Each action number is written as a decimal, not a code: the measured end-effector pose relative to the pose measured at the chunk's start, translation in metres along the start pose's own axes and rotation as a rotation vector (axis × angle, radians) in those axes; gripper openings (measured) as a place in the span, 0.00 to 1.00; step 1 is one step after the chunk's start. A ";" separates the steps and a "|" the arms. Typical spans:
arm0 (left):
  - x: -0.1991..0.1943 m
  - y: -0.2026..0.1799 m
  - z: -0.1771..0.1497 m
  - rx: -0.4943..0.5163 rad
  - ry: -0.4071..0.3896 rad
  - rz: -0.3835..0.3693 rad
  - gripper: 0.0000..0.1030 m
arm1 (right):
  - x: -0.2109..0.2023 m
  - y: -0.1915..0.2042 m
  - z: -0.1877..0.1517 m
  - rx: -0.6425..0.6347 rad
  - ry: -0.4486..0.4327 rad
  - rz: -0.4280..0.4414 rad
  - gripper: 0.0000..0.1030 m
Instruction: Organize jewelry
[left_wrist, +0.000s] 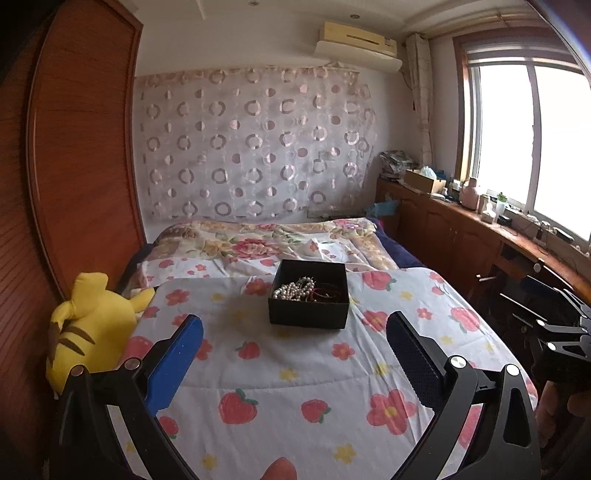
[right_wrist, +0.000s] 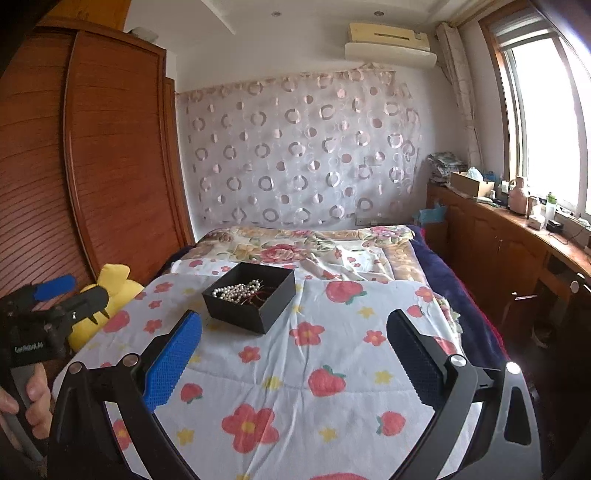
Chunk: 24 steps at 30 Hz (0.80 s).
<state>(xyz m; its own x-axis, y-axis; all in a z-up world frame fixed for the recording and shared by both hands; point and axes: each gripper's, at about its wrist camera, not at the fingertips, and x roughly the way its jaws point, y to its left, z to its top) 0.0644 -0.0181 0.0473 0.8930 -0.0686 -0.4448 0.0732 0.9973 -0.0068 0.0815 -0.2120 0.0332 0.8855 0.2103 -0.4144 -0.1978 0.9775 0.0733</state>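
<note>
1. Holding my left hand-held gripper (left_wrist: 294, 328) above the bed (left_wrist: 295, 369), I have its two fingers spread wide apart with nothing between them.
2. My right hand-held gripper (right_wrist: 293, 328) hangs over the same bed, its jaws likewise wide apart and empty.
3. In front of both sits the black box (left_wrist: 309, 292), lidless, resting on the white quilt (left_wrist: 280, 373) printed with red flowers and strawberries.
4. Inside the box lies a heap of pearl beads (left_wrist: 293, 289), toward the side nearer the yellow plush toy (left_wrist: 90, 325).
5. Beside the pearls, on the box's side away from the plush toy, lies a dark red bangle or cord (left_wrist: 327, 292); I cannot tell which.
6. From the right wrist view the box (right_wrist: 249, 295) appears turned corner-on, with the pearls (right_wrist: 236, 291) and the red piece (right_wrist: 258, 294) together inside it.
7. Neither hand-held gripper touches the box; both are apart from it, on its near side.
8. The plush toy lies at the edge of the bed next to the wooden wardrobe (left_wrist: 77, 147), well apart from the box.
9. Beyond the box a floral blanket (left_wrist: 258, 242) covers the far end of the bed.
10. A circle-patterned curtain (left_wrist: 255, 144) hangs on the wall behind it.
</note>
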 end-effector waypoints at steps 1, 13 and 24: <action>0.000 -0.001 0.000 0.004 -0.001 0.002 0.93 | -0.001 0.000 0.000 0.004 -0.002 0.002 0.98; -0.005 -0.004 0.002 -0.006 -0.009 0.000 0.93 | -0.009 0.002 0.000 0.001 -0.028 0.004 0.98; -0.003 -0.005 -0.002 -0.010 0.001 -0.005 0.93 | -0.010 0.002 0.001 0.002 -0.028 0.006 0.98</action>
<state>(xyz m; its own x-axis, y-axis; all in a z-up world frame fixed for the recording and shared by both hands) 0.0605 -0.0226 0.0470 0.8921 -0.0733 -0.4459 0.0731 0.9972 -0.0176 0.0728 -0.2124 0.0384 0.8956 0.2169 -0.3884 -0.2026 0.9762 0.0779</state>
